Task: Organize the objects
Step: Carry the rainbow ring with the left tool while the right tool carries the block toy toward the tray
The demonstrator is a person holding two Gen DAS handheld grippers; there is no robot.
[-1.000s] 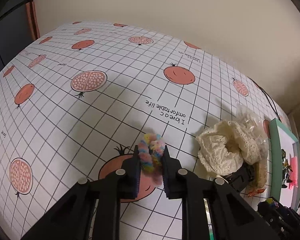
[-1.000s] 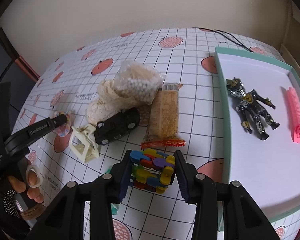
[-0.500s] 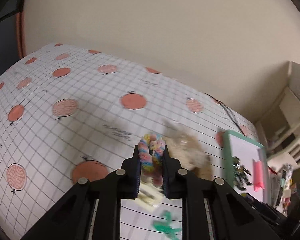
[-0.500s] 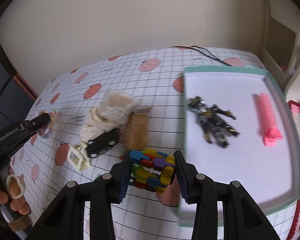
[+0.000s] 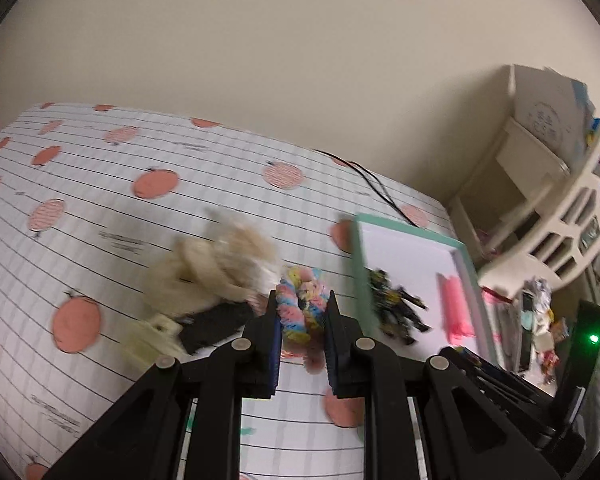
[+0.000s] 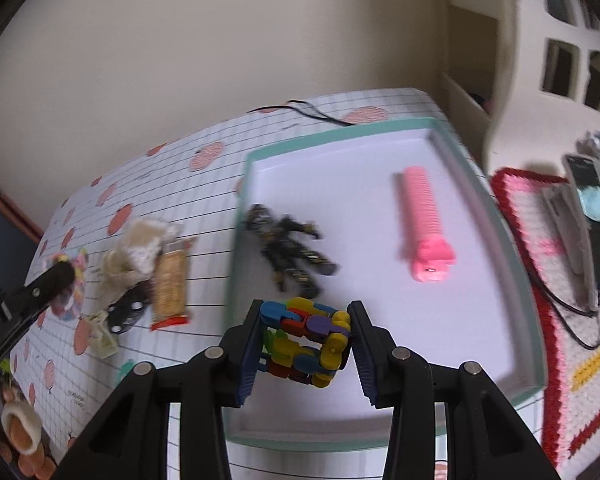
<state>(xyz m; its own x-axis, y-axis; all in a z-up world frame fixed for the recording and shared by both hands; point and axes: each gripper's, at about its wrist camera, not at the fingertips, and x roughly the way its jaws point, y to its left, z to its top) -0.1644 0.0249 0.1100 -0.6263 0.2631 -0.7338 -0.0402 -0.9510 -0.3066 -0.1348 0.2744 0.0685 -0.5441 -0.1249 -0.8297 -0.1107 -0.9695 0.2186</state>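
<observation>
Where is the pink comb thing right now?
The pink comb lies inside the teal-rimmed tray, toward its right side in the right wrist view, apart from the dark toy figure lying to its left.

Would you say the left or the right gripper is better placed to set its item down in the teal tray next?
Right, probably: the right gripper, holding the colourful link toy, hangs over the teal tray. The left gripper, gripping the pastel scrunchie, is short of it.
</observation>
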